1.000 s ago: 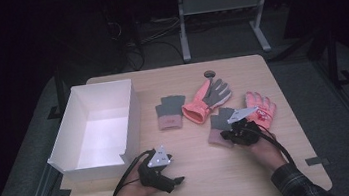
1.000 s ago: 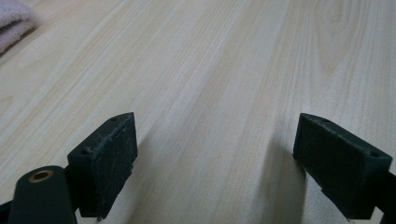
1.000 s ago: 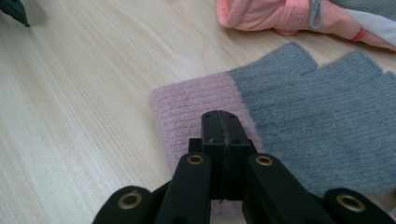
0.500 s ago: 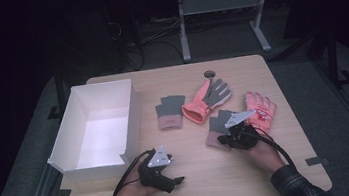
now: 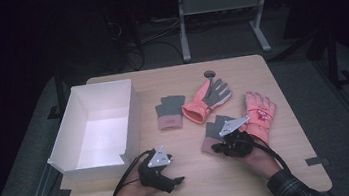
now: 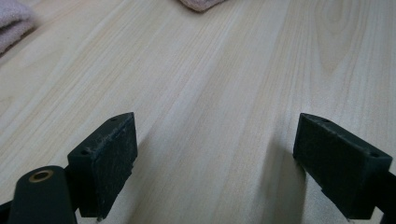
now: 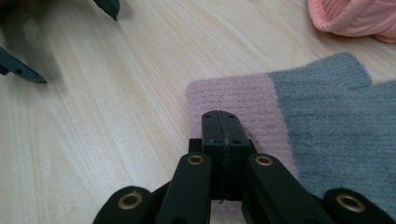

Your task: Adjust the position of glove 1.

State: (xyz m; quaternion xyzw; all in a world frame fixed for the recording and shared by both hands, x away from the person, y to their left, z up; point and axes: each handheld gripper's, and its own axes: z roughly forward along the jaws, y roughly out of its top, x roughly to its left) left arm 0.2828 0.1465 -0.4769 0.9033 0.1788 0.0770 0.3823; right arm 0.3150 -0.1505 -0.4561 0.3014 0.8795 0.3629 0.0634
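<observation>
Several gloves lie on the wooden table (image 5: pixel 281 165). A grey glove with a pink cuff (image 5: pixel 215 129) (image 7: pixel 327 121) is nearest my right gripper (image 5: pixel 217 148) (image 7: pixel 219 116). That gripper is shut, jaws pressed flat together, its tip resting over the pink cuff with no fabric visible between the pads. My left gripper (image 5: pixel 175 182) (image 6: pixel 215 163) stands open near the front edge over bare wood, with nothing between its fingers. Its jaws show far off at the upper left of the right gripper view.
A white open box (image 5: pixel 129 118) stands at the left. Behind lie a second grey and pink glove (image 5: pixel 169 112), a coral and grey glove (image 5: pixel 208 99) (image 7: pixel 355 16) and a pink glove (image 5: pixel 260 112). A small round hole (image 5: pixel 209 74) sits near the far edge.
My right gripper has slid left along the grey glove, from over its middle to its pink cuff. The left gripper has stayed put.
</observation>
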